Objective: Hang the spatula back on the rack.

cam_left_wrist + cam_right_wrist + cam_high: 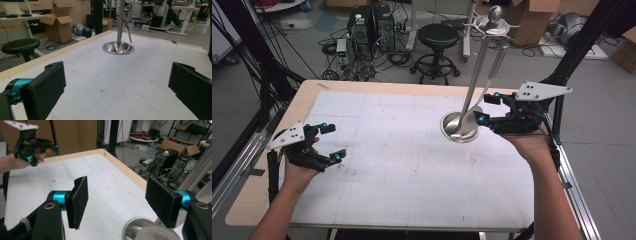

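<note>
Steel round-based stand (pixel 460 126) with its tall pole sits right of centre on the white gridded mat (pixel 402 165) in the high view, the right gripper (pixel 488 108) gaping empty beside it, while the left gripper view shows the left gripper (pixel 117 87) spread wide facing that stand (pixel 118 47), and the right gripper view finds the base (pixel 140 230) below its parted pads (pixel 80 200).

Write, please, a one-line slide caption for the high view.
Right gripper, jaws open, beside the metal stand's round base; left gripper open over the white gridded mat.

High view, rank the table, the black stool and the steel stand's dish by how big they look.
1. Table
2. Stool and dish: they look alike, and the stool stands farther from the camera, so I won't rank them.
</note>
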A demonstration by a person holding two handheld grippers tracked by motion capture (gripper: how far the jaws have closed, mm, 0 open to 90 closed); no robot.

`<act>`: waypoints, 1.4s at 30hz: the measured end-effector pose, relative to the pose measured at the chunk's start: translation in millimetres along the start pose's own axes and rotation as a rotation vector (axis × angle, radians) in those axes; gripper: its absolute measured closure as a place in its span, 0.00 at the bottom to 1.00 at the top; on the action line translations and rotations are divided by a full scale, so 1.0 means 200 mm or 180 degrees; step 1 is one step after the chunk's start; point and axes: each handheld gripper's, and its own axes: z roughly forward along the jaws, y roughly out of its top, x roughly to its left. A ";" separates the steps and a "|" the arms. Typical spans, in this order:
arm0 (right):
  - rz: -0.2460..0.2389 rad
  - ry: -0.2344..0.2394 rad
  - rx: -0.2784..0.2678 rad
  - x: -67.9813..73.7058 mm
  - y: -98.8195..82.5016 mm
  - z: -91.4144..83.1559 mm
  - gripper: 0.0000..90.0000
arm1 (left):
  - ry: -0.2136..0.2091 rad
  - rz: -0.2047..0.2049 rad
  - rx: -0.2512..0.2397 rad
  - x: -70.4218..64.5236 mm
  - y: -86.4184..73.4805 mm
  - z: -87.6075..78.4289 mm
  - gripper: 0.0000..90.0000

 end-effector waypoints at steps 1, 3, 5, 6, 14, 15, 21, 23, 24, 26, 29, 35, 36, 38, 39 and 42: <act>-0.0007 0.0015 -0.0006 0.01 -0.02 0.01 0.38 | 0.0001 0.0000 -0.0008 0.00 0.00 0.00 0.02; 0.0032 0.0046 -0.0036 0.03 -0.05 0.02 0.37 | -0.0004 -0.0004 -0.0017 0.00 0.00 0.00 0.02; 0.0022 0.0062 -0.0053 0.04 -0.08 0.03 0.37 | -0.0006 -0.0007 -0.0020 0.00 0.00 0.00 0.02; 0.0040 0.0087 -0.0057 0.05 -0.10 0.03 0.37 | -0.0008 -0.0011 -0.0020 0.00 0.00 0.00 0.02; 0.0074 0.0092 0.0018 0.09 -0.23 0.07 0.33 | -0.0009 -0.0016 -0.0001 0.00 0.00 0.00 0.02; 0.0073 0.0101 0.0022 0.09 -0.24 0.08 0.33 | -0.0008 -0.0006 0.0010 0.00 0.00 0.00 0.02; 0.0092 0.0154 0.0034 0.13 -0.36 0.10 0.32 | -0.0034 0.0005 0.0065 -0.01 -0.01 0.00 0.02; 0.0150 0.0139 0.0016 0.15 -0.42 0.12 0.30 | -0.0035 -0.0002 0.0063 -0.01 -0.01 0.00 0.02; 0.0171 0.0146 -0.0003 0.15 -0.44 0.12 0.29 | -0.0030 0.0002 0.0073 -0.01 -0.01 0.00 0.02; 0.0234 0.0156 -0.0072 0.16 -0.49 0.13 0.28 | -0.0032 -0.0007 0.0080 -0.01 -0.01 0.00 0.02; 0.0294 0.0144 -0.0012 0.16 -0.54 0.15 0.24 | -0.0054 0.0002 0.0095 -0.01 -0.01 0.01 0.02; 0.0329 0.0092 0.0031 0.18 -0.63 0.15 0.22 | -0.0088 -0.0015 0.0127 -0.01 -0.02 0.03 0.02; 0.0355 0.0081 0.0043 0.18 -0.64 0.16 0.21 | -0.0095 -0.0016 0.0123 -0.01 -0.02 0.03 0.02; 0.0405 0.0086 0.0058 0.18 -0.67 0.15 0.19 | -0.0085 -0.0017 0.0116 -0.01 -0.02 0.03 0.02; 0.0431 0.0067 0.0064 0.18 -0.68 0.15 0.19 | -0.0087 -0.0015 0.0117 -0.01 -0.02 0.03 0.02; 0.0445 0.0044 0.0081 0.17 -0.70 0.15 0.18 | -0.0086 -0.0022 0.0126 -0.01 -0.03 0.03 0.02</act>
